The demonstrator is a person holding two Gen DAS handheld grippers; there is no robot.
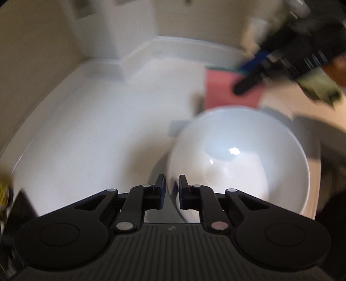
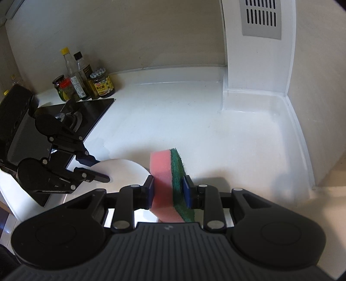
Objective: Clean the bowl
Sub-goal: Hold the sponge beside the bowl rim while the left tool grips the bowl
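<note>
A white bowl (image 1: 237, 155) hangs tilted over the white counter (image 1: 86, 129), blurred in the left wrist view. My left gripper (image 1: 172, 190) is shut on its near rim, one pad outside the wall and one inside. From the right wrist view the same bowl (image 2: 123, 170) shows at lower left with the left gripper (image 2: 102, 169) pinching its edge. My right gripper (image 2: 168, 190) is shut on a pink sponge (image 2: 164, 164) with a green scouring side, held upright just right of the bowl and apart from it. In the left wrist view the sponge (image 1: 218, 90) sits beyond the bowl's far rim.
Several bottles and jars (image 2: 86, 84) stand at the back left beside a black stove top (image 2: 95, 108). A white column (image 2: 259, 64) with a vent grille (image 2: 261, 19) rises at the back right. The counter (image 2: 183, 121) has a raised lip along the wall.
</note>
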